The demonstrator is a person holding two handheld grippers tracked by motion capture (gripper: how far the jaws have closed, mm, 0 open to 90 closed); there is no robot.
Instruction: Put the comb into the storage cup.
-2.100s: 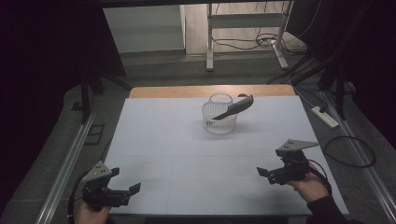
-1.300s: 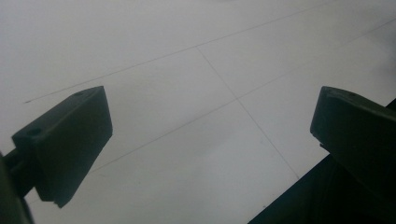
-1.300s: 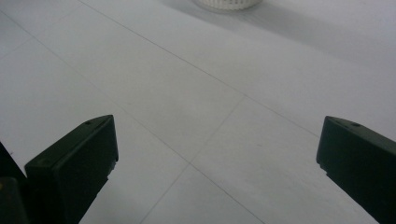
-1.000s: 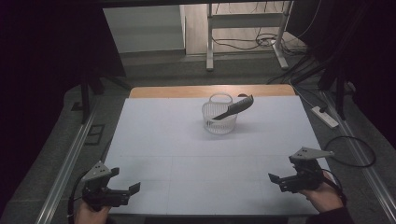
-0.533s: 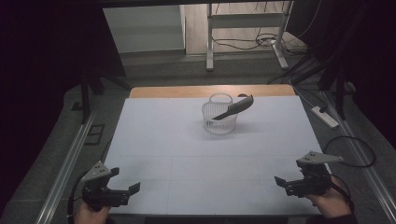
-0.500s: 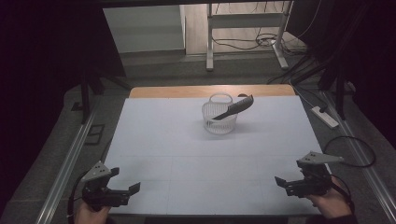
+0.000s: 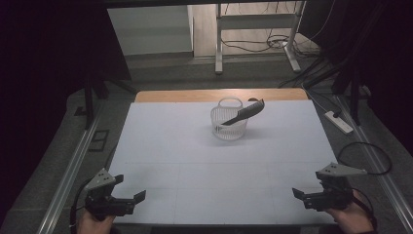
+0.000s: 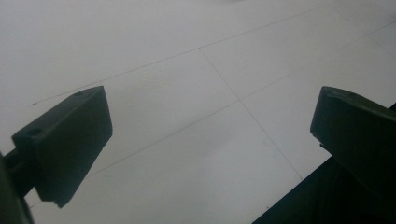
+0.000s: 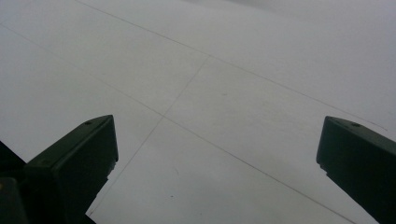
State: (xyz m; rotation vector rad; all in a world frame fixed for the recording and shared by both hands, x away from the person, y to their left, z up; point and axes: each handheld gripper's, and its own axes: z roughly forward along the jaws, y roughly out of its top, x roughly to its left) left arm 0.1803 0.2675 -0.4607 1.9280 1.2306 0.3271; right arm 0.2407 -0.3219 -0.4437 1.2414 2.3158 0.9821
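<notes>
Up top: basket [image 7: 229,125] w/ comb [image 7: 243,115].

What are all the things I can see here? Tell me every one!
Basket: one, white see-through plastic with a handle, at the far middle of the table.
Comb: one, black, lying tilted across the basket's rim, its far end sticking out to the right.
Table: one, white top with a wooden strip at the far edge.
Power strip: one, white, on the floor right of the table.
Cables: several, black, on the floor beyond the table.
Left gripper: one, black, jaws open, at the near left corner.
Right gripper: one, black, jaws open, at the near right corner.
</notes>
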